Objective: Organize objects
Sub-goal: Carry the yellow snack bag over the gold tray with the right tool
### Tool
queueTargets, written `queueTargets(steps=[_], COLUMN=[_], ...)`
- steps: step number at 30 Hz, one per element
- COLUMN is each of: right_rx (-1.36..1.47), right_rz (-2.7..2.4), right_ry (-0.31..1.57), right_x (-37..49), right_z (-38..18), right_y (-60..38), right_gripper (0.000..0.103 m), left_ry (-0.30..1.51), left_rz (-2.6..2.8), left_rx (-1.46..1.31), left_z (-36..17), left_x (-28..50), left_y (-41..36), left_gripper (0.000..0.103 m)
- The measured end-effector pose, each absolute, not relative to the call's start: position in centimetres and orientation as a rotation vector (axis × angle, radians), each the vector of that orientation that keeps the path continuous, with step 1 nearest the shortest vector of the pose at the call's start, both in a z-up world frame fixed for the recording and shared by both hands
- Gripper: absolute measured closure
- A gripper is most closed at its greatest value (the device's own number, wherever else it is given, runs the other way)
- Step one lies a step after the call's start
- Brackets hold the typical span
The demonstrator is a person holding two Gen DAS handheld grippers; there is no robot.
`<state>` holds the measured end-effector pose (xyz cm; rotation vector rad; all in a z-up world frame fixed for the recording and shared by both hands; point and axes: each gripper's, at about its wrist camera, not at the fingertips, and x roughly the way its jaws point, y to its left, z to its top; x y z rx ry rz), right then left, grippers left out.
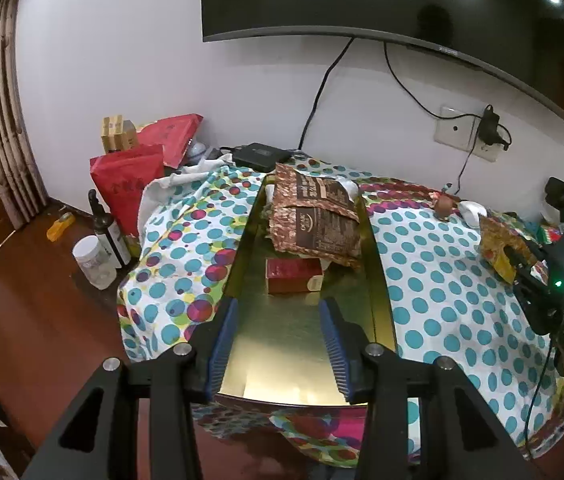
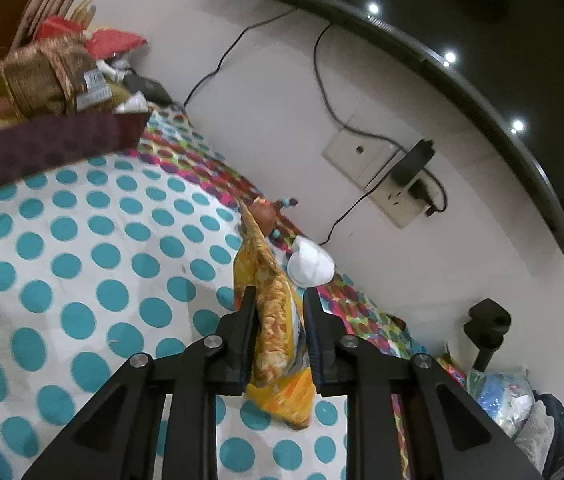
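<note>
Sorting partly done, by look of it: brown bag [image 1: 314, 216] and red box [image 1: 294, 275] already in gold-lined tray [image 1: 378, 264]. Right gripper [image 2: 278, 332] clamps yellow snack packet [image 2: 270, 300] above dotted cloth [image 2: 82, 260], long axis running away along fingers (figurine [image 2: 264, 214], white item left). Left gripper [image 1: 278, 344] spread, empty, over tray's near end.

Print on brown bag [image 1: 316, 216], red bag [image 1: 128, 184] & TV [image 1: 448, 51] edge too small/blurred, nothing legible
</note>
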<state>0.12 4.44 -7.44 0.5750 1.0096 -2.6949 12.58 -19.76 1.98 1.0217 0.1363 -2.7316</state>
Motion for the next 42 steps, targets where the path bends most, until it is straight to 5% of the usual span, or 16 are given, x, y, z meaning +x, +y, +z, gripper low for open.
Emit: queueTargets(steps=[21,23,24,25,27,35,42], right_rx=[0.658,0.674,0.683,0.689,0.635,0.566,0.339], right_rz=[-2.659,-2.632,-2.61,-2.607,-2.613,-2.488,-2.34], right_ry=[0.446,0.346,0.298,0.261,0.217,0.681,1.285], right_x=[0.8,1.1,1.4,1.9,4.2,11.8,15.3], right_z=[1.4,1.1,1.0,0.9,0.7,-4.0,-10.0], right_y=[3.1,4.2,4.7,5.1,5.5,1.5,-5.0], right_gripper=[0.092,0.068,0.026,0.002,0.002,0.001,0.001], left_ry=[0.26,0.258,0.264,0.271,0.281,0.321,0.327], left_rz=[-2.738,-2.735,-2.734,-2.736,-2.732,-2.738,-2.738], left_rx=[0.981,0.982,0.983,0.988,0.999,1.04,1.028], left_z=[0.4,0.2,0.0,-0.1,-0.5,-1.4,-1.1], left_x=[15.0,15.0,15.0,15.0,14.9,14.4,14.6], left_y=[-22.8,-22.9,-22.9,-23.0,-23.1,-22.9,-23.2], left_gripper=[0.06,0.06,0.06,0.06,0.06,0.06,0.06])
